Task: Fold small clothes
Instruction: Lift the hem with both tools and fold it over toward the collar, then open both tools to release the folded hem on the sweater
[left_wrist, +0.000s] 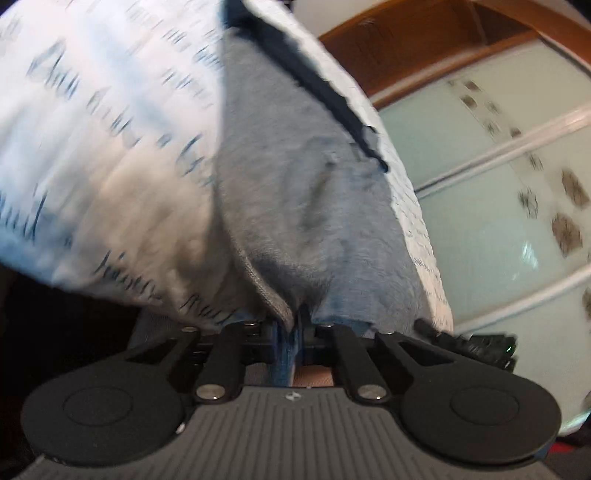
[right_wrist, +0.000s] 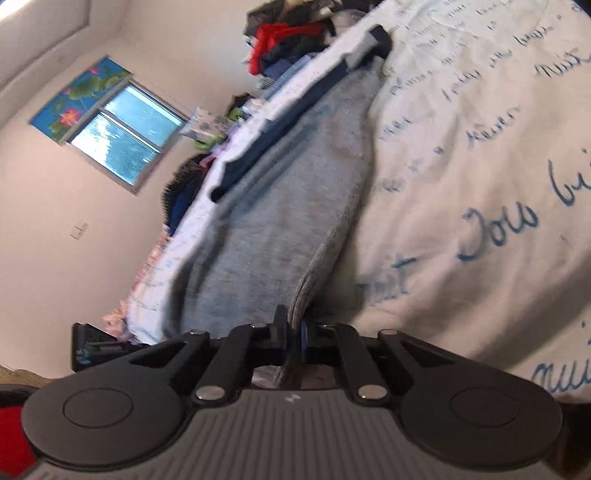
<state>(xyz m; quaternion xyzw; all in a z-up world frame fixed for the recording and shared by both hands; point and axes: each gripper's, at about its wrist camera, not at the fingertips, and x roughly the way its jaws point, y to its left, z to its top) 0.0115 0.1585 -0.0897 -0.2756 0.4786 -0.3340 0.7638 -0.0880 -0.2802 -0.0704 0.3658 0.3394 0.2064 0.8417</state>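
Script-printed bedding (right_wrist: 480, 166) on the bed carries the grey garment (right_wrist: 280, 206), its long axis running straight away from both claws. Left claw (left_wrist: 291, 332) and right claw (right_wrist: 293, 332) are each clamped on its near edge.

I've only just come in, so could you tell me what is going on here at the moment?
A person is working with a handheld gripper in each hand on a small grey garment with dark blue trim, spread on a white bedspread printed with blue handwriting. The left gripper is shut on one edge of the grey fabric, and the right gripper is shut on another edge. Both corners are pinched, seemingly ready for a fold. A pile of other clothes waits further back on the bed.
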